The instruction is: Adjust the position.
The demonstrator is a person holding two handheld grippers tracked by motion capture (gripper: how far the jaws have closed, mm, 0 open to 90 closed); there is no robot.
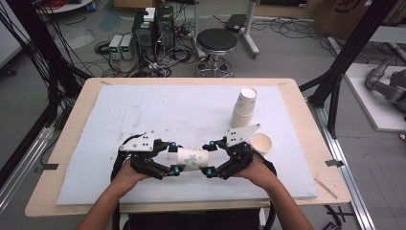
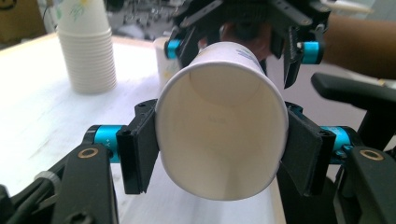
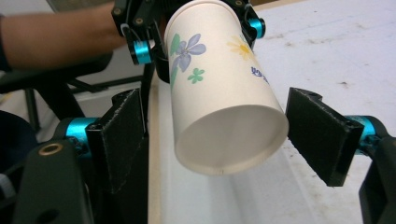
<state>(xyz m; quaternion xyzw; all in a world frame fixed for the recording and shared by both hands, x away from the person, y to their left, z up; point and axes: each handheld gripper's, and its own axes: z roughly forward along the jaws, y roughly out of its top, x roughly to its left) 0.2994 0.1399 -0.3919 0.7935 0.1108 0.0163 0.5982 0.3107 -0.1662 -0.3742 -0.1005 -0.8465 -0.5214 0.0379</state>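
A white paper cup point(image 1: 192, 158) printed with flowers hangs on its side above the front of the white mat, between both grippers. My left gripper point(image 1: 175, 157) is shut on its rim end. In the left gripper view the cup's open mouth point(image 2: 219, 135) faces the camera, and both black pads point(image 2: 140, 154) press its sides. My right gripper point(image 1: 210, 158) stands open around the cup's base end. In the right gripper view the base point(image 3: 231, 140) faces the camera, with a gap between the cup and each pad point(image 3: 322, 135).
A stack of paper cups point(image 1: 245, 108) stands at the back right of the white mat point(image 1: 143, 110), and a single cup point(image 1: 261, 143) sits upright just right of my right gripper. The stack point(image 2: 88, 51) also shows in the left gripper view. A stool point(image 1: 217, 43) stands beyond the table.
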